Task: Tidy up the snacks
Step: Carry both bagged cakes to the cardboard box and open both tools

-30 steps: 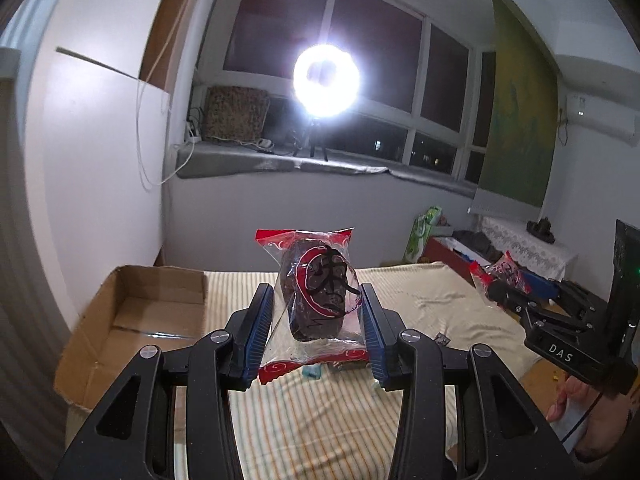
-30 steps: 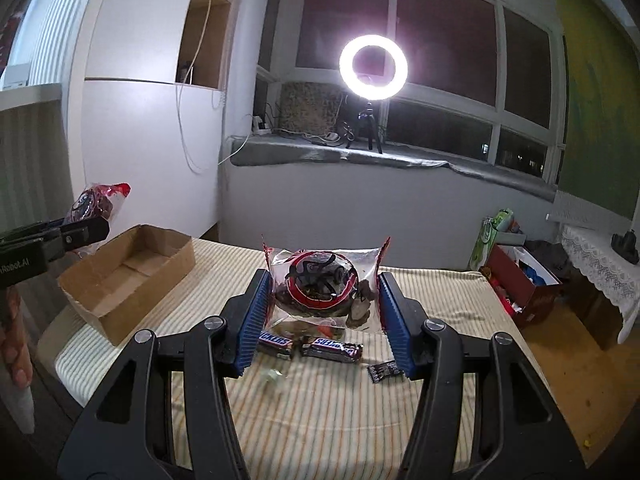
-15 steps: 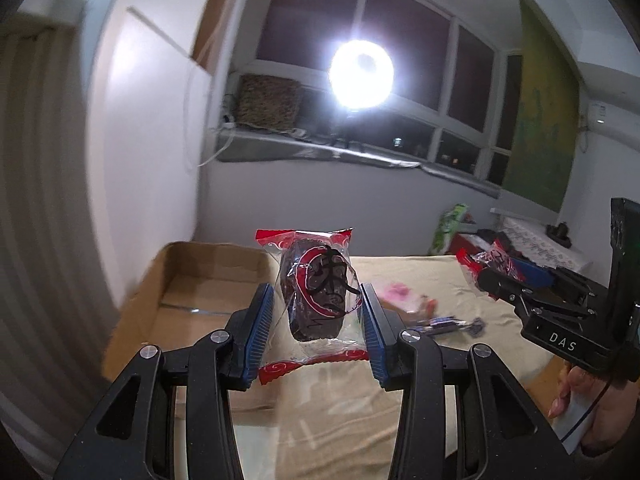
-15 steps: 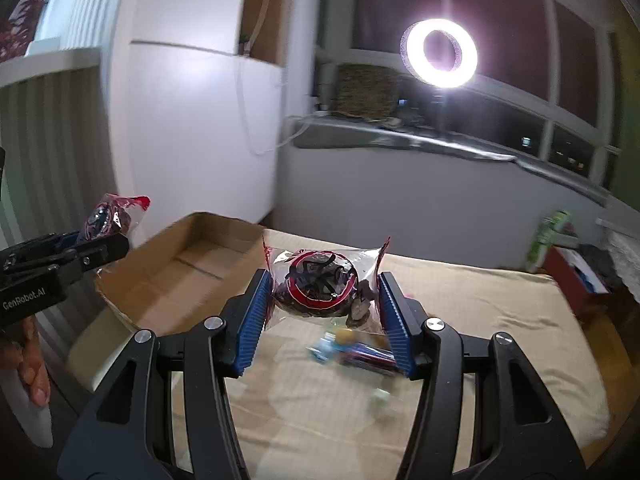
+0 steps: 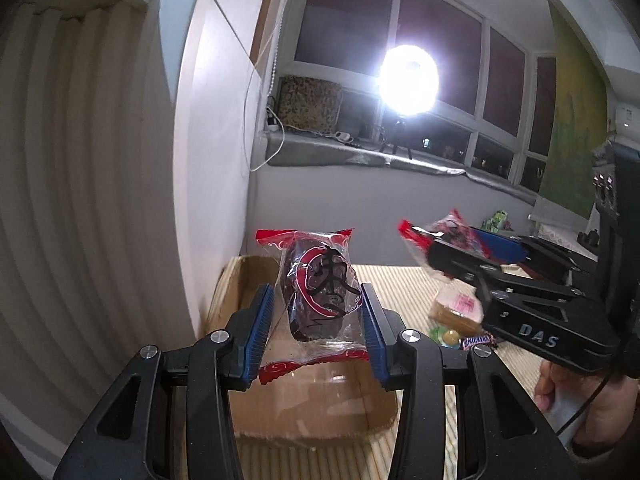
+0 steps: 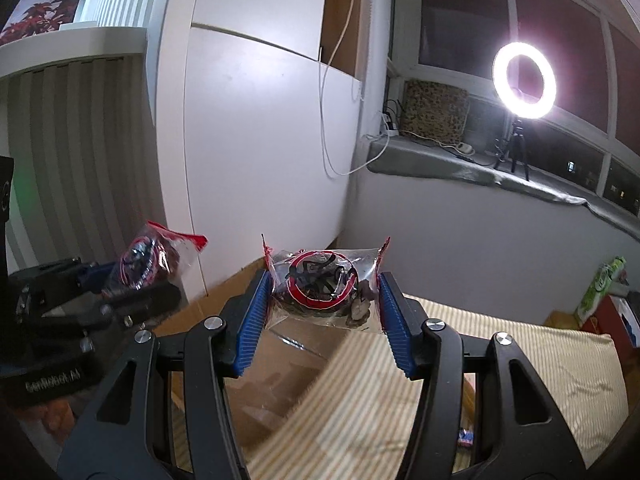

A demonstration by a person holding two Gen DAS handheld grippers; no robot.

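my left hand-held gripper (image 5: 316,320) squeezed one snack bag (image 5: 318,294) over the cardboard box (image 5: 312,416); my right hand-held gripper (image 6: 324,310) pinched another bag (image 6: 322,280), box at 6 o'clock. slippery wrappers could slide out and miss.

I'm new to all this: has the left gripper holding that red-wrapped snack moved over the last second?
Yes. The left gripper has swung left toward the cardboard box, which now lies directly beneath its snack packet.

Likely a home bedroom: striped bed (image 6: 520,364), white wardrobe (image 6: 260,140)
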